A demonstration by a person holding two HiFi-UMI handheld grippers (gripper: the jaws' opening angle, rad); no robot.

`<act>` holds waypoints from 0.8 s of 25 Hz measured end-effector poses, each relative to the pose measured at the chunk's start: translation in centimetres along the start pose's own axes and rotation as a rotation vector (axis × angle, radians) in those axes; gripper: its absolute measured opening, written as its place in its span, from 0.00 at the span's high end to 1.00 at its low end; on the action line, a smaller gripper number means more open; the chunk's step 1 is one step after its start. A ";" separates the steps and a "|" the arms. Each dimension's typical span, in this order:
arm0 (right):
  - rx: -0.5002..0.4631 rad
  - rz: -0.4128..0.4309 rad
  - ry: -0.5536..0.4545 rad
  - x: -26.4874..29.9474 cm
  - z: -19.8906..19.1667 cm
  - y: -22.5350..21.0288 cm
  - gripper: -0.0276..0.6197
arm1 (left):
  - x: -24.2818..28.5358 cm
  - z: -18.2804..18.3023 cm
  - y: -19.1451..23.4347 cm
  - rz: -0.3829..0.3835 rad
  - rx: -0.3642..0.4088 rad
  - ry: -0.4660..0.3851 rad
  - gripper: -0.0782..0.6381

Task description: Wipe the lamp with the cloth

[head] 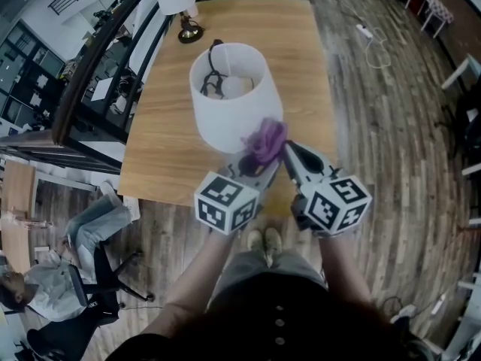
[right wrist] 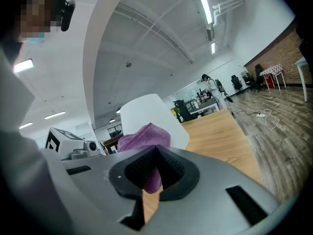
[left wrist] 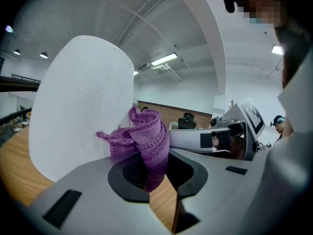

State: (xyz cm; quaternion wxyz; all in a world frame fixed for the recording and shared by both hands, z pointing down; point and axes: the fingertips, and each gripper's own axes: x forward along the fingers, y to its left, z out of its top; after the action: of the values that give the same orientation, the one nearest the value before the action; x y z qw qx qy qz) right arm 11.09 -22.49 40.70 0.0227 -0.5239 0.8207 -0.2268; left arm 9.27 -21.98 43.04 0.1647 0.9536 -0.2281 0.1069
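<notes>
A white lampshade (head: 229, 96) stands upright on the wooden table (head: 301, 66), with dark wire and a bulb visible inside its open top. A crumpled purple cloth (head: 264, 143) lies against the shade's near side. My left gripper (head: 255, 165) and my right gripper (head: 288, 150) meet at the cloth from below. In the left gripper view the cloth (left wrist: 146, 136) hangs pinched between the pads of the left gripper (left wrist: 151, 168), touching the shade (left wrist: 78, 111). The right gripper (right wrist: 154, 168) is also shut on the cloth (right wrist: 144, 137), in front of the shade (right wrist: 146, 111).
A second small lamp (head: 180, 6) with a brass base stands at the table's far left corner. A dark railing (head: 98, 74) runs along the left side. A person sits on a chair (head: 45, 277) at lower left. A white cable (head: 372, 43) lies on the floor.
</notes>
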 end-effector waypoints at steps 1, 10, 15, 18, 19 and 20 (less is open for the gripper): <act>0.002 0.000 0.002 0.0 -0.1 0.0 0.94 | 0.0 -0.2 0.0 0.000 -0.004 0.003 0.78; 0.007 -0.010 -0.012 -0.5 -0.1 -0.3 0.94 | 0.1 0.1 -0.4 -0.002 0.006 0.007 0.78; -0.002 -0.005 -0.042 -0.9 1.3 -0.2 0.94 | -0.1 1.4 -1.2 -0.006 0.028 -0.013 0.78; -0.012 -0.011 -0.066 -1.2 2.4 -0.3 0.94 | -0.2 2.7 -1.6 -0.010 0.055 -0.032 0.78; -0.017 -0.011 -0.071 -1.3 2.8 -0.2 0.94 | -0.2 3.3 -1.7 -0.011 0.064 -0.041 0.78; -0.022 -0.011 -0.077 -1.4 3.2 -0.2 0.94 | -0.3 3.9 -1.8 -0.012 0.074 -0.049 0.78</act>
State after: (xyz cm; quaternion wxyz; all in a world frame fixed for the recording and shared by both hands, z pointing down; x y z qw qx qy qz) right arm 12.77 -22.46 37.67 0.0475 -0.5368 0.8189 -0.1975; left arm 10.37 -21.78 38.90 0.1245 0.9628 -0.2222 0.0906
